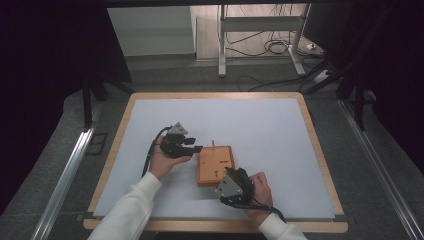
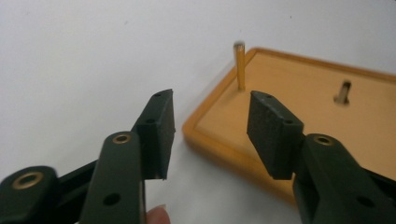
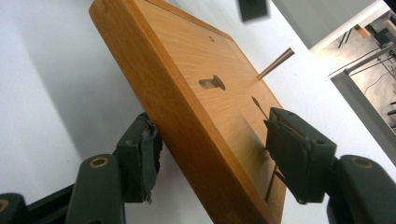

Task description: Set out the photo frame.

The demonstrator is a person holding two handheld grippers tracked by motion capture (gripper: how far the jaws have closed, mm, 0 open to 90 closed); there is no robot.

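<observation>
A square orange wooden board with a raised rim lies flat near the middle of a white-topped table, and everything here is placed against that board. A thin brass-coloured peg stands upright from the board's far left corner, and a short slot-shaped hole is cut into its face closer to the middle. The left gripper, held in a person's left hand with a white sleeve behind it, sits just beside the board's left edge, its tips pointing toward the peg. In the left gripper view its two black jaws stand spread apart with nothing between them; the board's near corner lies below the gap and the peg rises just beyond it, untouched. The right gripper, held in the person's right hand, is at the board's near right corner. In the right gripper view its jaws straddle the board's edge, one under the rim side and one over the top face, and they are still parted; whether the pads actually press the wood cannot be told.
</observation>
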